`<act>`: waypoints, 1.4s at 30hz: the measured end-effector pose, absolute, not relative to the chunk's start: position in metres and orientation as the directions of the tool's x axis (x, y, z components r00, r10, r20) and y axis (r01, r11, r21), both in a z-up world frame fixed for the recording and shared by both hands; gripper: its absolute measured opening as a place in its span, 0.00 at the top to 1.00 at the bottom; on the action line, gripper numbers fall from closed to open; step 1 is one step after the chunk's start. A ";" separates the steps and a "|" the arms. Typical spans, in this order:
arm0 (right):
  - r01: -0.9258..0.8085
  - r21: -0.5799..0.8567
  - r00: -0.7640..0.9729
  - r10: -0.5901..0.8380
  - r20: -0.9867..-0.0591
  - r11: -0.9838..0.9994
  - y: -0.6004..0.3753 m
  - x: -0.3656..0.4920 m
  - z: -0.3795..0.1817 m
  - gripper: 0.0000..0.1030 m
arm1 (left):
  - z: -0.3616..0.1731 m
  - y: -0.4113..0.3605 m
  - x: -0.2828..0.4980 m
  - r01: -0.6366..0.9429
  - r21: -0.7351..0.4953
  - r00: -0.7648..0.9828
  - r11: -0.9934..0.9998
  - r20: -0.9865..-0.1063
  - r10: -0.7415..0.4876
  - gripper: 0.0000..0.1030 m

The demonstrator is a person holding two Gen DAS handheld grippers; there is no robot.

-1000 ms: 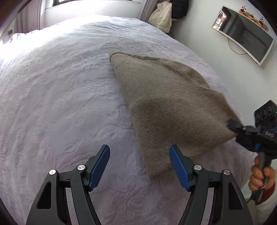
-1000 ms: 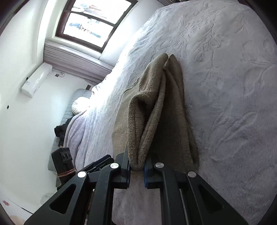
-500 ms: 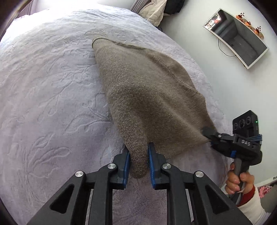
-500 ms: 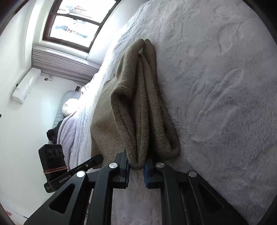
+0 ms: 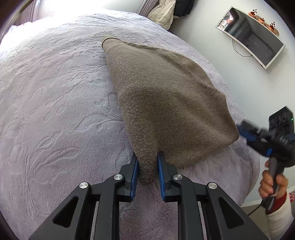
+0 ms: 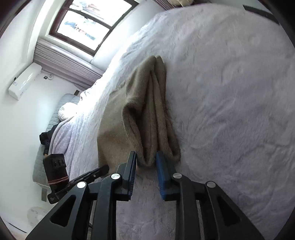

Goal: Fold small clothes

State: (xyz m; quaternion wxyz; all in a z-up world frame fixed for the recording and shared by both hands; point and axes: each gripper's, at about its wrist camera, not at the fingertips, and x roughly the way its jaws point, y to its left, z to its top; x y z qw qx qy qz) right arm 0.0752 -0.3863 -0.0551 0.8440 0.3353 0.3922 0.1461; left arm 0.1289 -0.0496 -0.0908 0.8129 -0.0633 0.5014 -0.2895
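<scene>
A brown knit garment [image 5: 166,103] lies folded on the pale lilac bed cover [image 5: 55,92]. My left gripper [image 5: 147,158] is shut on its near corner, with the cloth pinched between the blue pads. In the right wrist view the garment [image 6: 147,114] shows as stacked folds. The jaws of my right gripper [image 6: 145,157] are opening, and the folded edge sits loose between them. From the left wrist view, the right gripper [image 5: 243,129] stands just off the garment's right corner, held by a hand [image 5: 272,184].
The bed's edge drops away just right of the garment, toward a white wall with a mounted screen [image 5: 250,37]. Clothes [image 5: 166,13] are piled beyond the far end. A window [image 6: 84,25], an air conditioner [image 6: 24,81] and a pillow [image 6: 68,110] are at the left.
My left gripper came in and shut on the garment's near corner. My right gripper's jaws have parted from the folded edge they were pinching, and it has drawn slightly back.
</scene>
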 end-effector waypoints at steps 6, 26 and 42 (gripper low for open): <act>0.029 0.745 0.673 0.539 -0.507 0.666 -0.397 0.140 -0.036 0.28 | -0.089 -0.052 0.129 0.402 -0.387 0.336 0.830 -0.781 -0.527 0.80; 0.139 0.696 0.589 0.506 -0.630 0.705 -0.412 0.204 -0.090 0.80 | -0.090 -0.050 0.123 0.406 -0.354 0.351 0.842 -0.791 -0.501 0.80; -0.097 0.682 0.573 0.601 -0.557 0.725 -0.348 0.135 -0.019 0.57 | -0.085 -0.061 0.110 0.391 -0.261 0.406 0.883 -0.812 -0.419 0.80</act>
